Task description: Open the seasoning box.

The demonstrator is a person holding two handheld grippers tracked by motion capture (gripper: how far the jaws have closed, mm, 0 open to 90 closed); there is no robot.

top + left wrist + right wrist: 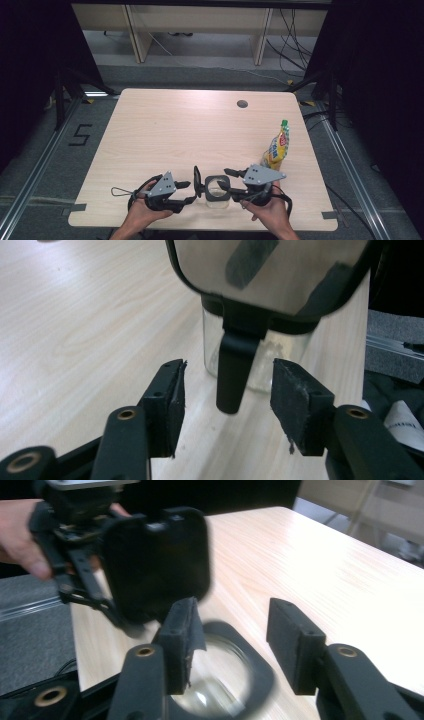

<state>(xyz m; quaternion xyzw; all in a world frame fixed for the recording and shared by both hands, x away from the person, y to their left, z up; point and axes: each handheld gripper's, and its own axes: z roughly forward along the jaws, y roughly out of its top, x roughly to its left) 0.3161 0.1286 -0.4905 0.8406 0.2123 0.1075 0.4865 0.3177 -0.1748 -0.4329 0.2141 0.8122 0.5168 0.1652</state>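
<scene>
there, open clear jar point(218, 191), lid point(197, 181) up

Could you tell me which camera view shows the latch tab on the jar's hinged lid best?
The left gripper view: the black latch tab hangs sharp and close between that gripper's open jaws, before the glass jar. The high view shows the raised lid small; the right gripper view shows it blurred.

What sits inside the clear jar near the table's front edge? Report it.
From the high view, the clear jar has its hinged lid swung up, and the interior looks empty. The right gripper view looks through the black rim to a bare glass bottom. The right tongs partly cover the rim.
</scene>
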